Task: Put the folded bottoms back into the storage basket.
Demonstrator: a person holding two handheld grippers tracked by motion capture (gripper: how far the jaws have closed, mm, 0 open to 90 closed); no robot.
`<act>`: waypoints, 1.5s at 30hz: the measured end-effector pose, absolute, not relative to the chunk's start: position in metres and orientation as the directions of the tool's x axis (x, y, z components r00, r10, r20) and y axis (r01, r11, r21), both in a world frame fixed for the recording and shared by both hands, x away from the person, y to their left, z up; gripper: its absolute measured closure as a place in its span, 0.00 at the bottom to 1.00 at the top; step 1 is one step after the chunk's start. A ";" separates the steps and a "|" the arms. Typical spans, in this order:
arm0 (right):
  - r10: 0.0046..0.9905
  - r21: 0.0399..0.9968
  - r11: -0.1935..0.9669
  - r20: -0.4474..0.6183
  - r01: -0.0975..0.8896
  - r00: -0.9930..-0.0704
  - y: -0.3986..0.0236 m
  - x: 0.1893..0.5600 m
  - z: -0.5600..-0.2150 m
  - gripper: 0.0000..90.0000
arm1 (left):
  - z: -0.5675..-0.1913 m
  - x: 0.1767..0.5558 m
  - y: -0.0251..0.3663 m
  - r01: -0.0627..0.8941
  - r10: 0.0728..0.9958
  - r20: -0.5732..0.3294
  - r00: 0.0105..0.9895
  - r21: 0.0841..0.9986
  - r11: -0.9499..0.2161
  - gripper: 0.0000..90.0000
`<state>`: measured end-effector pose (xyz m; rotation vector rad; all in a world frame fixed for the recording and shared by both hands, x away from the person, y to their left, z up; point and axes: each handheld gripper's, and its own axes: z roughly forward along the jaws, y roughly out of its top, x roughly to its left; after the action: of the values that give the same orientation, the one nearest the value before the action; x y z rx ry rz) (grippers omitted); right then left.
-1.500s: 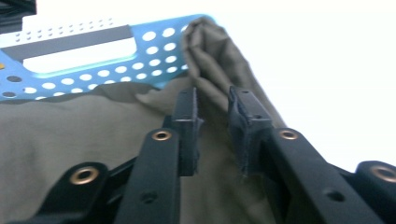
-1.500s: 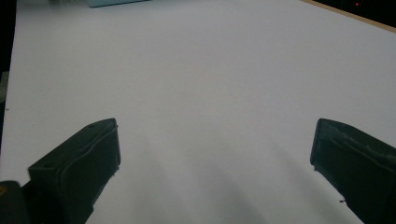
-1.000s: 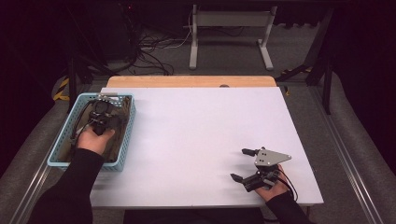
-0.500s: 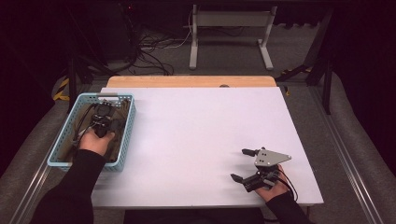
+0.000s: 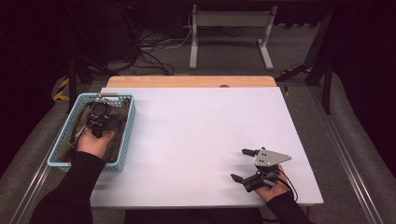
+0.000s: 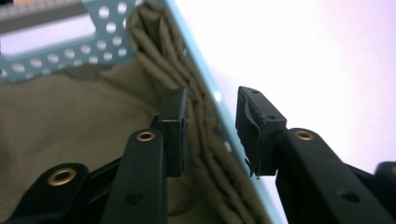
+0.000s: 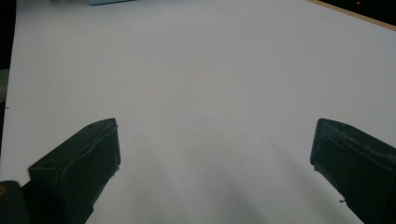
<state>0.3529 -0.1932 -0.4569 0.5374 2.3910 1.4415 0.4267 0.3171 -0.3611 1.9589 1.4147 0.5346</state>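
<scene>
Your left tongs (image 6: 210,135) were inside light-blue perforated plastic basket (image 5: 122,140) at counter's left edge, jaws just opening, parted astride basket wall, olive-green folded cloth (image 6: 70,116) between them, not pinched. Your right tongs (image 5: 243,164) rested wide open, empty, on white counter (image 5: 196,135).

Lab: white test table (image 5: 196,135), floor cables (image 5: 149,56)

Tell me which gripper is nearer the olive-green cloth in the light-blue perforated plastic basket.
Left. The left gripper is inside the basket, its jaws astride folds of the cloth. The right gripper rests across the table, near its front right corner.
</scene>
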 end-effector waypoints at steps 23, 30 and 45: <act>0.455 0.894 0.420 -0.058 0.157 -0.888 -0.194 0.352 -0.456 0.02 | -0.354 0.379 0.274 0.479 0.813 -0.121 0.570 0.853 -0.208 0.38; 0.453 0.895 0.420 -0.060 0.153 -0.890 -0.194 0.352 -0.456 0.02 | -0.369 0.373 0.256 0.419 0.732 -0.130 0.669 0.879 -0.227 0.22; 0.449 0.896 0.417 -0.058 0.152 -0.891 -0.194 0.352 -0.456 0.02 | -0.400 0.356 0.230 0.360 0.655 -0.136 0.743 0.907 -0.220 0.14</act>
<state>0.3516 -0.1942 -0.4561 0.5221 2.3866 1.4639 0.3560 0.2304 -0.4005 1.8347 0.7879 0.3328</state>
